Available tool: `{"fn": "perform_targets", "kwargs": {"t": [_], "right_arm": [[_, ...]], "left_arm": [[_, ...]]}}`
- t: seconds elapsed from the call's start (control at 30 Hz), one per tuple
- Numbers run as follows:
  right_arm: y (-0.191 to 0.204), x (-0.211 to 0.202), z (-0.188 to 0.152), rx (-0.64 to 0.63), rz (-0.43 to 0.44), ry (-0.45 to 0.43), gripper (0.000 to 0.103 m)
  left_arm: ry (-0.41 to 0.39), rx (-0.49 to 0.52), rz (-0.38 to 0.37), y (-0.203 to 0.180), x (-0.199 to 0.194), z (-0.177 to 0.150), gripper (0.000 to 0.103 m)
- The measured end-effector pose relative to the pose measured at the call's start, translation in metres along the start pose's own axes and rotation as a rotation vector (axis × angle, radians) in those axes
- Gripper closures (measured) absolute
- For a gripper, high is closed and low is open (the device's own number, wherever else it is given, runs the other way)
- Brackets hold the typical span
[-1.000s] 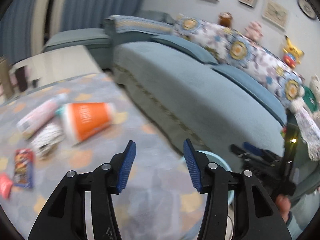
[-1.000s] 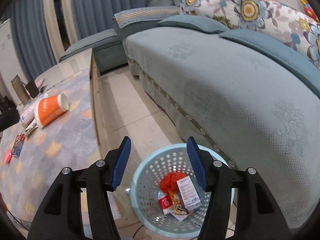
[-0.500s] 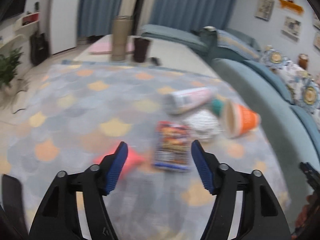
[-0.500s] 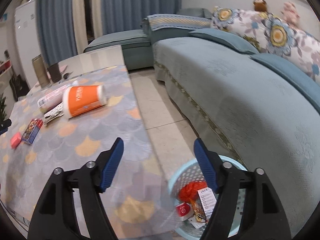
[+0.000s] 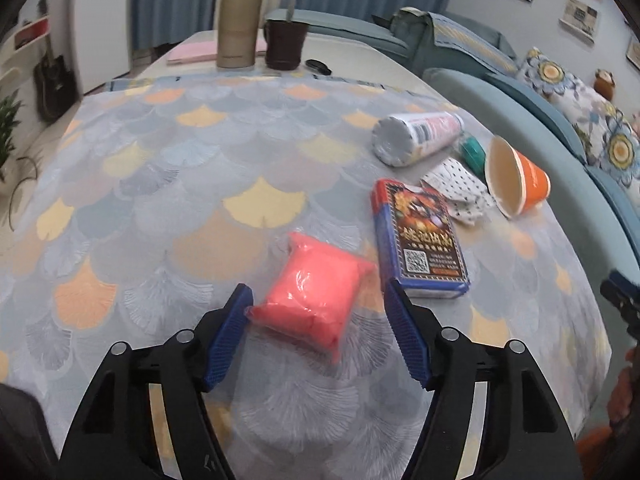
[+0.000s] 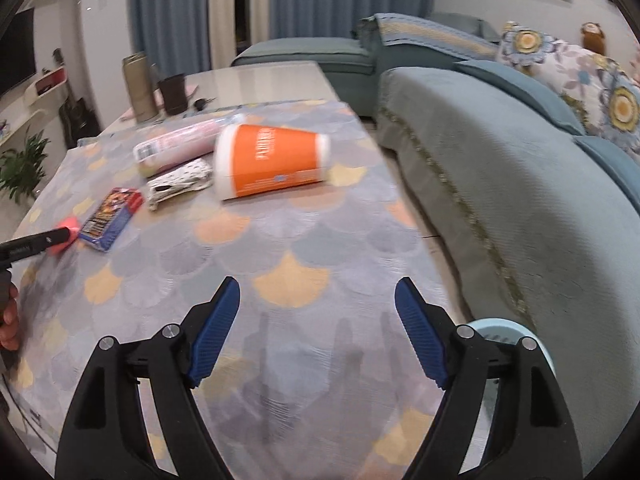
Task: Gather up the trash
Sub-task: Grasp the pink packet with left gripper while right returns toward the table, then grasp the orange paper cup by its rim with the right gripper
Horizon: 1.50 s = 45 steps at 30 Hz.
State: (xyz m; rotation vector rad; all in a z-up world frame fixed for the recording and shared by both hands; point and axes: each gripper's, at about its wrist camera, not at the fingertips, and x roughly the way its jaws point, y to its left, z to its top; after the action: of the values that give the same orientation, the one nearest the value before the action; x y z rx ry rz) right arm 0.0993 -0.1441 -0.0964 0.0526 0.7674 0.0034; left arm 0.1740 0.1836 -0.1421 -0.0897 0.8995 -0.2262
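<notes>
A pink plastic packet [image 5: 316, 290] lies on the patterned tablecloth [image 5: 160, 184]. My left gripper [image 5: 318, 300] is open, its jaws either side of the packet's near end, not closed on it. Beside it lie a blue card box [image 5: 418, 236], a dotted wrapper [image 5: 458, 190], a tipped orange paper cup [image 5: 518, 178] and a pink-white tube [image 5: 418, 136]. My right gripper [image 6: 318, 300] is open and empty over the near table edge; the orange cup [image 6: 272, 160] lies ahead of it. The light blue trash basket [image 6: 500, 330] shows behind its right jaw.
A tan thermos [image 5: 238, 20], a dark mug [image 5: 286, 44] and a pink book [image 5: 200, 54] stand at the table's far end. A teal sofa [image 6: 500, 152] runs along the right, with a floor gap between it and the table.
My left gripper swung from the sofa and basket side to the table and closed in on the pink packet. My right gripper lifted from above the basket to over the table.
</notes>
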Motion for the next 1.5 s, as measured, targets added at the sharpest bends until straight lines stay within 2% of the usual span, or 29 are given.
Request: {"fn": "perform_targets", "kwargs": {"t": [0.1,0.2,0.27,0.33,0.53,0.7,0.83,1.03,1.1,1.17,1.2,1.27,1.37,1.5], "right_arm": [[0.008,0.005,0.013,0.0,0.039,-0.001,0.026],[0.012,0.012,0.031,0.012,0.058,-0.012,0.018],[0.015,0.021,0.046,0.029,0.064,-0.024,0.012],[0.017,0.034,0.059,0.042,0.056,-0.026,0.01],[0.016,0.082,0.087,0.105,0.037,0.029,0.008],[0.025,0.093,0.086,0.133,0.042,0.039,0.008],[0.041,0.102,0.086,0.103,-0.014,0.057,0.008],[0.059,0.118,0.091,0.095,-0.162,0.068,0.009],[0.058,0.117,0.092,0.093,-0.172,0.069,0.017],[0.053,0.113,0.09,0.098,-0.158,0.079,0.041],[0.047,0.111,0.087,0.112,-0.145,0.087,0.047],[0.034,0.106,0.083,0.15,-0.125,0.099,0.068],[0.012,0.096,0.074,0.197,-0.104,0.101,0.081],[-0.009,0.087,0.068,0.207,-0.12,0.081,0.083]], "left_arm": [[0.006,0.011,-0.014,-0.003,0.002,-0.001,0.045],[0.008,0.017,0.02,-0.005,0.006,0.001,0.049],[0.002,0.016,0.054,-0.007,0.008,0.002,0.057],[-0.005,0.024,0.073,-0.009,0.008,0.001,0.065],[-0.027,0.022,0.07,-0.009,0.002,-0.002,0.066],[-0.037,0.022,0.049,-0.007,0.001,-0.002,0.067],[-0.039,0.021,0.043,-0.008,0.0,-0.002,0.067],[-0.037,0.022,0.044,-0.008,0.001,-0.001,0.066],[-0.038,0.024,0.043,-0.008,0.001,-0.001,0.067],[-0.04,0.025,0.042,-0.008,0.001,-0.001,0.066],[-0.04,0.025,0.038,-0.008,0.001,-0.001,0.066],[-0.042,0.027,0.03,-0.007,0.001,-0.001,0.066],[-0.045,0.031,0.031,-0.008,0.0,-0.001,0.066],[-0.051,0.027,0.033,-0.007,-0.001,-0.001,0.066]]}}
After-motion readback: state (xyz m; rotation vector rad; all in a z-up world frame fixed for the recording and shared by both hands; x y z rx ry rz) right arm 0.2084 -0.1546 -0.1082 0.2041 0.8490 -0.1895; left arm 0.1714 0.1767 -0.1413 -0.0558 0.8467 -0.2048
